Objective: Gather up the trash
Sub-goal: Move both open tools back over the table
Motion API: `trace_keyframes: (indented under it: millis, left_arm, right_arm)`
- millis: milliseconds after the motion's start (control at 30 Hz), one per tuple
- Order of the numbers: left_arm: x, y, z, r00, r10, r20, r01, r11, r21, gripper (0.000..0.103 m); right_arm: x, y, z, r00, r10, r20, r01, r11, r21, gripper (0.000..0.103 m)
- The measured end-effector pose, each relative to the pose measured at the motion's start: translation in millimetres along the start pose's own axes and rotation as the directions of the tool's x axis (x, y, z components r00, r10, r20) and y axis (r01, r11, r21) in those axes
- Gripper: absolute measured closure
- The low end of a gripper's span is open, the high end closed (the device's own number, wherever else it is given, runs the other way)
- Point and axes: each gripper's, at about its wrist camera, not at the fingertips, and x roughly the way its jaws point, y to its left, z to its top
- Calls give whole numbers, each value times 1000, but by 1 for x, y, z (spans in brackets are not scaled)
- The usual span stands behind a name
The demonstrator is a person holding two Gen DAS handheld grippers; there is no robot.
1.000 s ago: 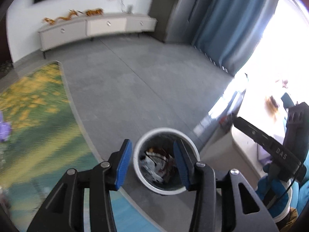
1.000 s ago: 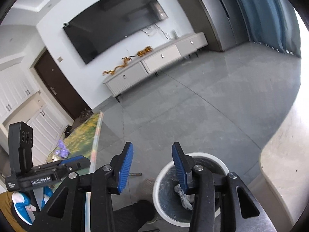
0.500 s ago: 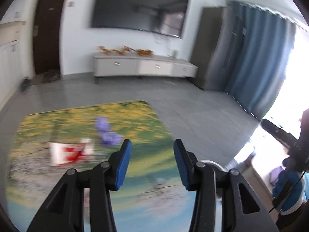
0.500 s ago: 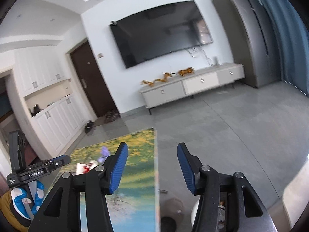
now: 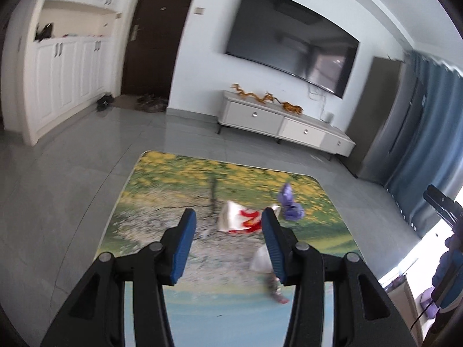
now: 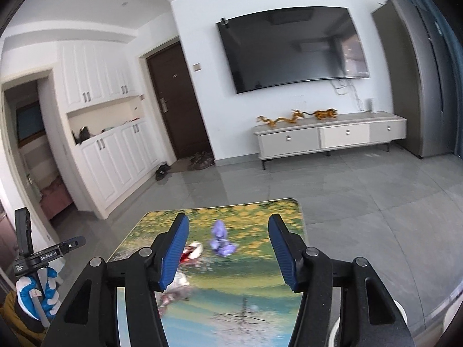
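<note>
Both grippers hang above the worktop with fingers spread wide and nothing between them. Left gripper (image 5: 228, 245) points across the worktop (image 5: 162, 179), a low table whose top is printed with yellow flowers at the far edge and blue-green water at the near edge. Right gripper (image 6: 228, 254) looks over the same worktop (image 6: 260, 211) from the opposite side.

Beyond the far edge spreads grey tiled floor (image 5: 72, 179), then a white wall bearing a large TV (image 5: 292, 46), with a long white cabinet (image 5: 283, 124) under it and a dark door (image 5: 156, 37) to its left. Blue curtains (image 5: 428, 133) hang at the right in the left wrist view.

On the worktop, the trash lies toward the right side. A white wrapper with red print (image 5: 240, 219) sits just ahead of the left gripper's right finger, partly hidden by its tip; in the right wrist view the same wrapper (image 6: 192, 251) peeks out beside the right gripper's left finger. A crumpled purple scrap (image 5: 290, 205) lies just beyond the wrapper, toward the far right corner; in the right wrist view the scrap (image 6: 220, 241) shows between the spread fingers, nearer the left one. A pale crumpled piece (image 5: 260, 260) lies closer to the near edge, beside the left gripper's right finger, with a blurred small reddish bit (image 5: 276, 289) below it.
</note>
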Motion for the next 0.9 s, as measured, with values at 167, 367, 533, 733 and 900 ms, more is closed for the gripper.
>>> trace_keyframes:
  millis: [167, 367, 533, 733, 900]
  left_arm:
    - [5, 32, -10, 1000, -3, -11, 2, 999, -38, 58]
    - [21, 35, -24, 997, -49, -52, 46, 998, -47, 58]
    - [41, 28, -33, 989, -101, -107, 97, 995, -35, 58]
    - [66, 16, -42, 973, -151, -176, 150, 989, -22, 58]
    - [86, 1, -47, 949, -208, -236, 213, 977, -3, 58]
  right_arm:
    - [20, 25, 0, 999, 27, -39, -28, 999, -30, 48]
    - [43, 36, -10, 993, 51, -102, -54, 998, -23, 48]
    - [65, 36, -27, 984, 65, -168, -67, 998, -8, 48]
    - [88, 26, -42, 974, 65, -219, -63, 998, 19, 48]
    - [105, 14, -55, 964, 76, -256, -68, 997, 41, 48]
